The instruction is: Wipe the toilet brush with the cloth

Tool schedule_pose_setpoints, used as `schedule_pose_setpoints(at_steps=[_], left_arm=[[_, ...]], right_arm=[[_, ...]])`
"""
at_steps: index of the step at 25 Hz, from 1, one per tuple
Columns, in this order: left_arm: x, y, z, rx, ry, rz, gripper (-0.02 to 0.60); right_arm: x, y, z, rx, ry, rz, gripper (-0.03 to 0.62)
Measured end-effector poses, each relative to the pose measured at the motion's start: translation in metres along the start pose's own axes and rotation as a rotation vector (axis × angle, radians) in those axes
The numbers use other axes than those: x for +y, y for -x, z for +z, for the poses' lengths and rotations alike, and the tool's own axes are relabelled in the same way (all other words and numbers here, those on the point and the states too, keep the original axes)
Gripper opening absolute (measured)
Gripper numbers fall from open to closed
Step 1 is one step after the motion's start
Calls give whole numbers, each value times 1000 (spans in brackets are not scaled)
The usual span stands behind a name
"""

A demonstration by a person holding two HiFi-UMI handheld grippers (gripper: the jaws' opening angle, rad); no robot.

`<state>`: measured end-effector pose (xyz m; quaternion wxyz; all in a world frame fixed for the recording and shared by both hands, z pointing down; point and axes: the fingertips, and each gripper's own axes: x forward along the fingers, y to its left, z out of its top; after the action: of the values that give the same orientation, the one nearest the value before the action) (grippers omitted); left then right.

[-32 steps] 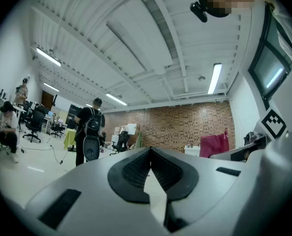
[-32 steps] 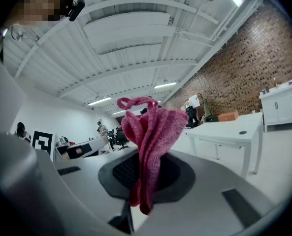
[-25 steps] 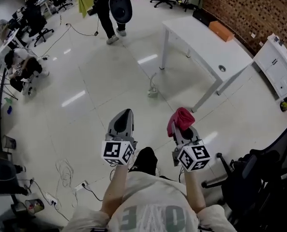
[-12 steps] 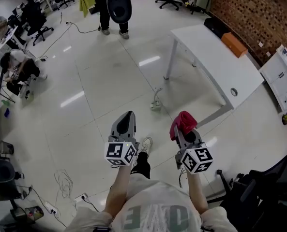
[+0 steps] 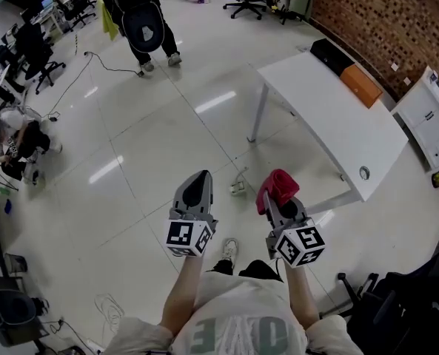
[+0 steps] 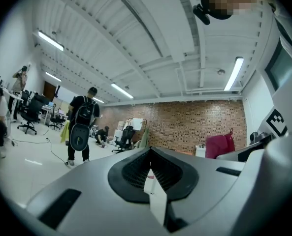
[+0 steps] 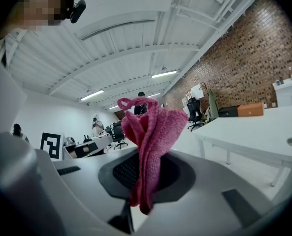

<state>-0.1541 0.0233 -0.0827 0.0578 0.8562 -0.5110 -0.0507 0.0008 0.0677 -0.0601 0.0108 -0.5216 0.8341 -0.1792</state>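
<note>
Glossy office floor [image 5: 152, 146] is stretching ahead with no toilet brush showing in any view, so its direction cannot be told. The right hand-held gripper [image 5: 273, 198] is clamping the pink cloth [image 5: 277, 183], and the left hand-held gripper [image 5: 196, 180] is sitting closed on nothing.

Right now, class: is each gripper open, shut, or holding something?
Left gripper: shut, jaws together.
Right gripper: shut on the crumpled pink terry cloth.
</note>
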Motion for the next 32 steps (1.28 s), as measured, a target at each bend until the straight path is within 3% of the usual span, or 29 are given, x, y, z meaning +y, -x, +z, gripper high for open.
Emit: schedule_pose_setpoints(at_steps=[10, 16, 22, 32], left_arm=[[-2, -90, -8, 66, -28, -23, 3], [-9, -117, 5, 34, -28, -18, 3], [-7, -136, -11, 48, 4, 6, 3], [8, -146, -18, 67, -7, 54, 3]], right_arm=[[-75, -52, 35, -22, -56, -26, 31], [-92, -67, 65, -50, -11, 9, 32], [-113, -80, 72, -40, -7, 13, 31], [-126, -97, 67, -13, -36, 36, 32]])
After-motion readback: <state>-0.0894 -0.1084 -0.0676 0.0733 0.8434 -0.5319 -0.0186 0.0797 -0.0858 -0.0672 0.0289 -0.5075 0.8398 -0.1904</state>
